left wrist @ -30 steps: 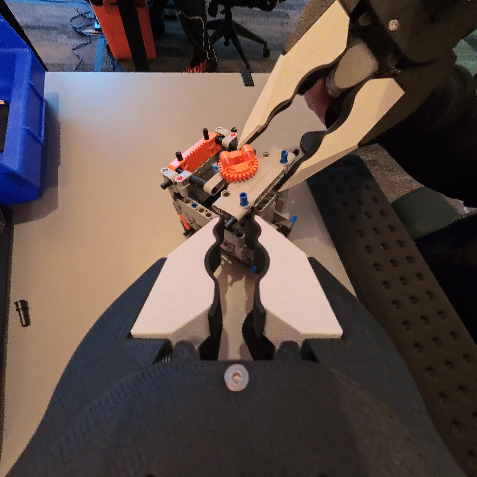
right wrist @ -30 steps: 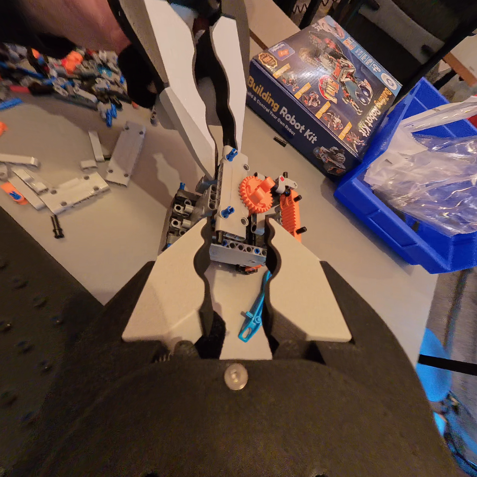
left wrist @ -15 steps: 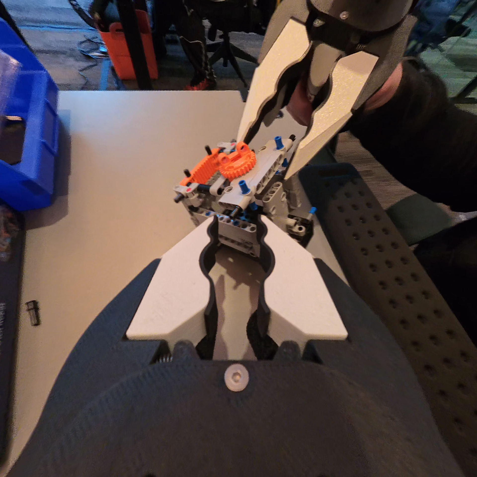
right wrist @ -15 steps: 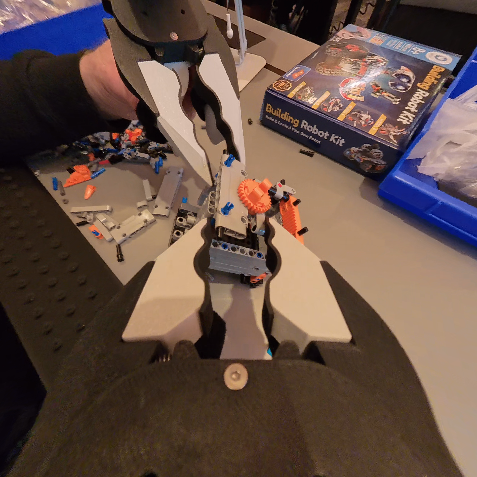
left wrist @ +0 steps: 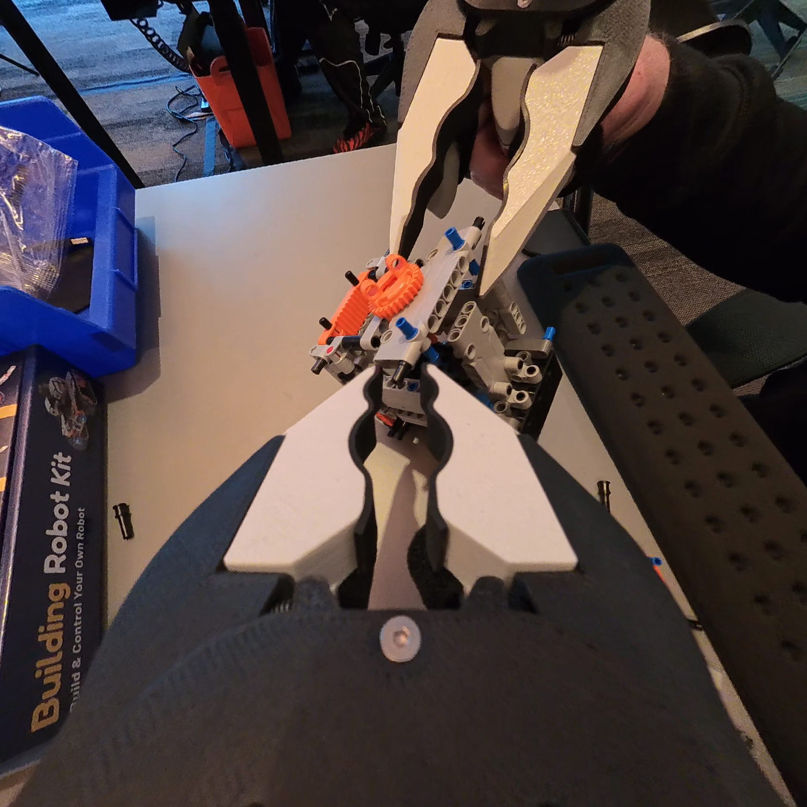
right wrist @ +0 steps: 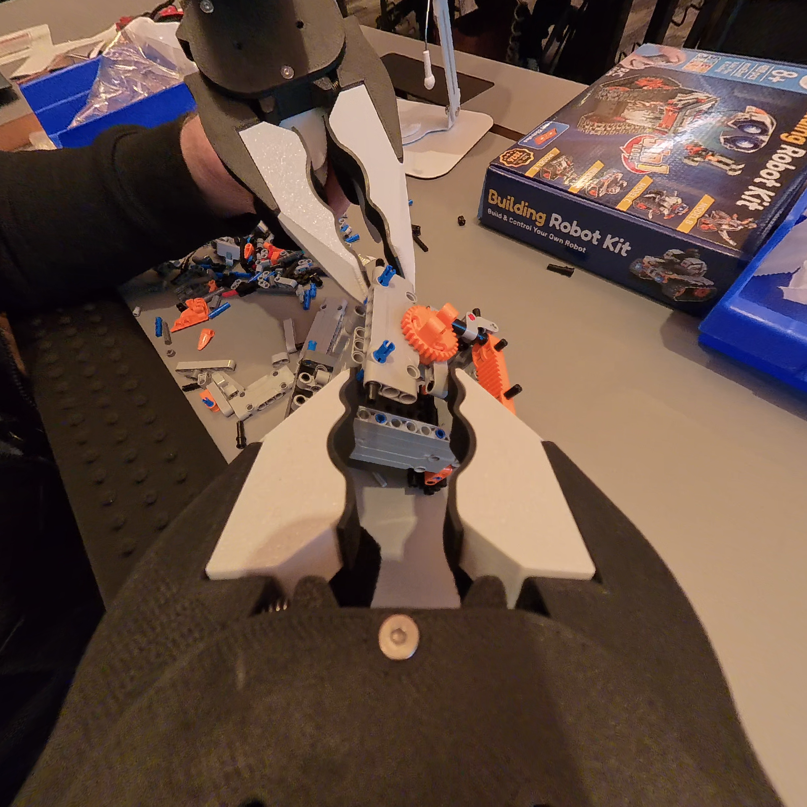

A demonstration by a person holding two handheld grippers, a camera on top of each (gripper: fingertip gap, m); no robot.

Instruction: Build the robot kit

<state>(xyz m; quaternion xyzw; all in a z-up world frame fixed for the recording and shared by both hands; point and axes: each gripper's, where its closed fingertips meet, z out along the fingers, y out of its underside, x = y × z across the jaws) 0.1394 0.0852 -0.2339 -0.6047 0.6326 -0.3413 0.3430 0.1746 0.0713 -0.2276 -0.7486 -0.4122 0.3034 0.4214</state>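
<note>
A grey building-block model (left wrist: 436, 301) with an orange gear (left wrist: 395, 290) and an orange toothed rack sits over the grey table (left wrist: 244, 262) between both grippers. My left gripper (left wrist: 399, 375) is shut on the model's near end. My right gripper (left wrist: 443, 270) comes in from above at the far side, its fingers on either side of the grey panel. In the right wrist view my right gripper (right wrist: 399, 388) is shut on the model's grey block (right wrist: 399, 436), and the left gripper (right wrist: 386, 286) pinches the far end of the panel. The gear (right wrist: 430, 336) faces up.
A blue bin (left wrist: 65, 305) and a dark blue kit box (left wrist: 43, 567) lie at the left. A black perforated mat (left wrist: 677, 436) lines the right edge. Loose pieces (right wrist: 244, 279) are piled behind the model. A white stand (right wrist: 441, 126) and a second blue bin (right wrist: 760, 332) are farther off. One gripper's finger ends stand about 5 centimetres off the other's.
Both grippers have kept their hold and swung round with the model, which has tilted and turned. The right gripper now stands steeper over it. More of the table shows.
</note>
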